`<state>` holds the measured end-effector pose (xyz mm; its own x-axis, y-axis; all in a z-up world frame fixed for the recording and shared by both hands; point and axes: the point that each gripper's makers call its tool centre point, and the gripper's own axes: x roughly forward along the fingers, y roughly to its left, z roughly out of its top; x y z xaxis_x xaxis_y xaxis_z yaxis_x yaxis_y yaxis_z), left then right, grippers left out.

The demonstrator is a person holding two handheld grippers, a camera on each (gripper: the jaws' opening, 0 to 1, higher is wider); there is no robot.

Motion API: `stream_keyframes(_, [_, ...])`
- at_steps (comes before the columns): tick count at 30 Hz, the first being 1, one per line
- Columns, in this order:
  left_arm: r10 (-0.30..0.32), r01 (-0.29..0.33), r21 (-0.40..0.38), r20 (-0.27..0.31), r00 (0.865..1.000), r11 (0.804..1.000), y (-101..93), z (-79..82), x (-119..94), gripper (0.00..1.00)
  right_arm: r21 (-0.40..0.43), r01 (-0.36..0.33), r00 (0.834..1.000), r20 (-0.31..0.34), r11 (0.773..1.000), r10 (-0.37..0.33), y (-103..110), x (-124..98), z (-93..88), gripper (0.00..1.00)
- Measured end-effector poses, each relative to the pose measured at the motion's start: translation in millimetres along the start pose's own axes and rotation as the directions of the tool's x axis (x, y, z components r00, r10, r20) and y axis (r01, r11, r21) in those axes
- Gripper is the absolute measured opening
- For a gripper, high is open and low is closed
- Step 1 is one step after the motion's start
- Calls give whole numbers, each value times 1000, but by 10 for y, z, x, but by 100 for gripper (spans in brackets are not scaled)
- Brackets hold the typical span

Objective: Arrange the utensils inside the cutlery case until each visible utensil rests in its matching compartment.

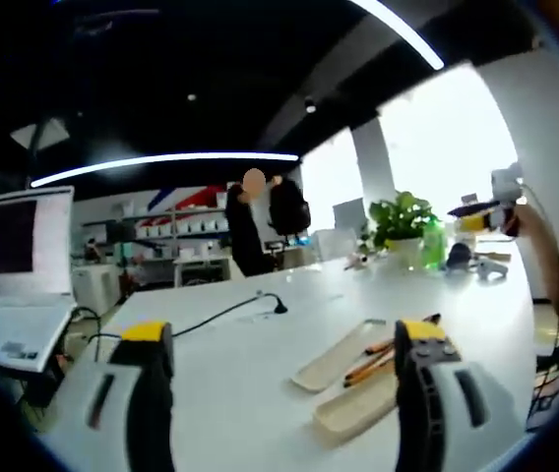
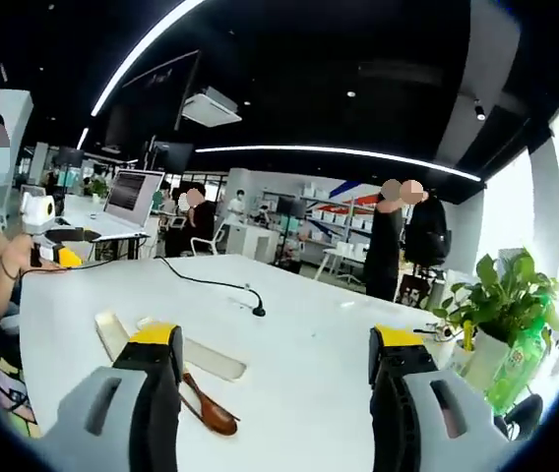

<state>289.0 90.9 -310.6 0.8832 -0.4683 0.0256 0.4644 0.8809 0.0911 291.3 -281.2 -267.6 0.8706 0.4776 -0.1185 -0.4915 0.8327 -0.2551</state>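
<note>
The beige cutlery case lies open on the white table (image 1: 260, 383) as two long shallow halves (image 1: 341, 355) (image 1: 358, 409). Brown and orange utensils (image 1: 370, 362) lie slanted between them. My left gripper (image 1: 282, 334) is open above the table, left of the case, holding nothing. In the right gripper view the case halves (image 2: 112, 334) (image 2: 209, 360) lie behind the left jaw, with a brown wooden spoon (image 2: 207, 409) beside them. My right gripper (image 2: 278, 339) is open and empty over bare table (image 2: 309, 374). Each gripper also appears far off in the other's view (image 1: 486, 208) (image 2: 61, 258).
A black cable ending in a small stand (image 1: 278, 307) (image 2: 256, 309) crosses the table. A potted plant (image 1: 398, 221) (image 2: 501, 295) and a green bottle (image 1: 433, 246) (image 2: 522, 369) stand at the far end. A monitor (image 1: 24, 236) is beside the table. People stand behind.
</note>
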Motion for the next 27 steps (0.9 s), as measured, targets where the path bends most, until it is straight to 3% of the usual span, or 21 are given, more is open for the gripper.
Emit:
stream_keyframes(5, [1, -1, -5, -6, 1000, 1000, 6, -21, 5, 98, -36, -79, 997, -26, 996, 78, 124, 129, -13, 72])
stream_keyframes(11, [1, -1, -6, -9, 1000, 1000, 10, -28, 4, 98, -69, -142, 988, -64, 987, 138, 231, 286, -42, 71])
stream_keyframes(15, [3, -3, -7, -10, 1000, 1000, 18, -30, 1, 98, -83, -176, 983, -75, 981, 170, 307, 345, -49, 62])
stream_keyframes(23, [-7, 7, 1, -3, 1000, 1000, -8, -20, 16, 96, -129, -280, 957, -121, 951, 265, 581, 502, -93, 57])
stream_keyframes(27, [-12, 12, 1, -13, 1000, 1000, -18, -48, 30, 96, -168, -273, 960, -113, 947, 257, 626, 621, -38, 50])
